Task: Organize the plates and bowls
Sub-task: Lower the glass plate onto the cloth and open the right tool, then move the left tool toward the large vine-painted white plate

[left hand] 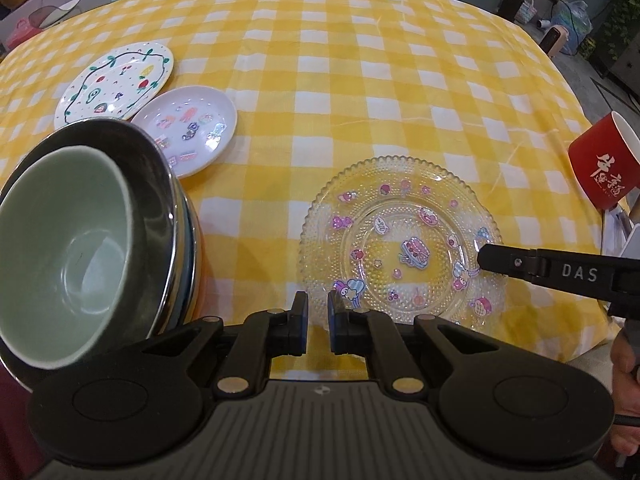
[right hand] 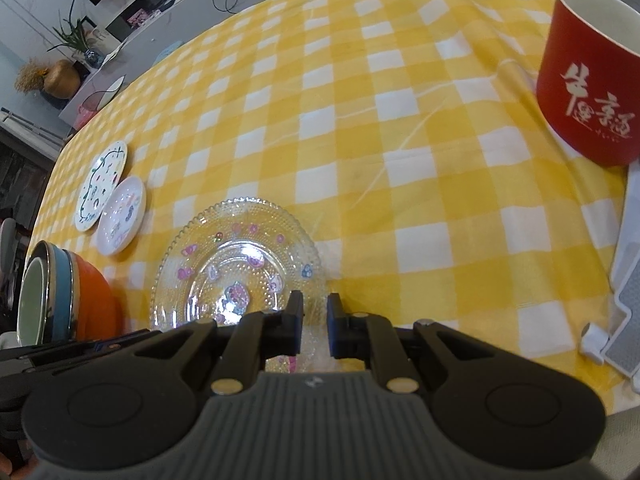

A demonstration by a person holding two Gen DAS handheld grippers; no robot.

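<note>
Both hand-held grippers, left (left hand: 318, 304) and right (right hand: 315, 306), have jaws nearly together, pinching nothing. Glass plate (left hand: 400, 236) lies on the tabletop (left hand: 320, 80); stacked bowls (left hand: 80, 240) sit at its nine o'clock.

Open room: bare desk (left hand: 360, 60) beyond the glass plate (left hand: 400, 240).
Left: stacked bowls (left hand: 80, 240), two plates (left hand: 116, 80).
Right: red cup (right hand: 592, 80).

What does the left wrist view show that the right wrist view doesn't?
Only the left wrist view: the inside of the green bowl and the right gripper reaching over the glass plate. Only the right wrist view: the orange bowl under the stack and a white stand. Both: glass plate, two white plates, red cup.
</note>
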